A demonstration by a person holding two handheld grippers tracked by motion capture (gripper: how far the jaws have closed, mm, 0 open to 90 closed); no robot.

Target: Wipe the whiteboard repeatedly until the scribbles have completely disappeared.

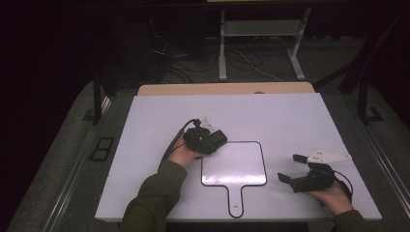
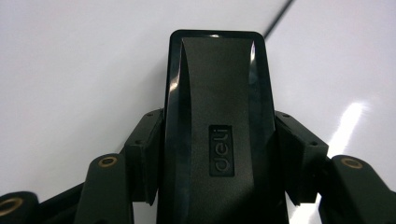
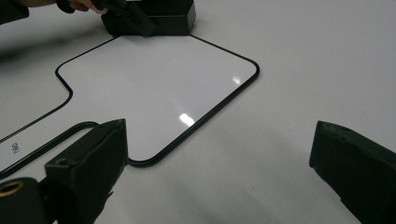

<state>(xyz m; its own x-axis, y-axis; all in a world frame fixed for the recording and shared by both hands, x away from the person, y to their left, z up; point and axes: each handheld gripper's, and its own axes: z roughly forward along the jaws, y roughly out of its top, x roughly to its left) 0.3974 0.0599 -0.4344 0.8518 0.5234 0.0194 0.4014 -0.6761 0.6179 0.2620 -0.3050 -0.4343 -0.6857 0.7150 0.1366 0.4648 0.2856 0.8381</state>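
The black eraser block [image 2: 217, 135] sits clamped between the jaws of your left hand-held gripper [image 2: 217, 154], its long body running forward from the jaws and the pads pressing its two long sides. A small raised plate on its top face reads "deli", seen sideways in the left gripper view. In the high view the same block [image 1: 216, 138] rests at the upper left corner of the paddle-shaped whiteboard [image 1: 239, 164], with your left hand-held gripper [image 1: 205, 140] reaching in from the left and your left hand [image 1: 183, 155] behind it; the right gripper view shows the block [image 3: 161, 18] lying on the board's black border at its far corner. The whiteboard [image 3: 154, 88] lies flat on the white surface [image 1: 290, 121], its rounded-square panel outlined in black and its short handle [image 1: 235, 200] pointing toward your side of the surface. A small printed mark stands on the handle near its end, too small to read. Your right hand-held gripper [image 1: 294, 168] lies well apart from the eraser, to the right of the board, held in your right hand [image 1: 333, 195]; its jaws stand wide and released, with nothing between them but bare surface. A grey three-cornered plate [image 1: 330, 156] tops this gripper.
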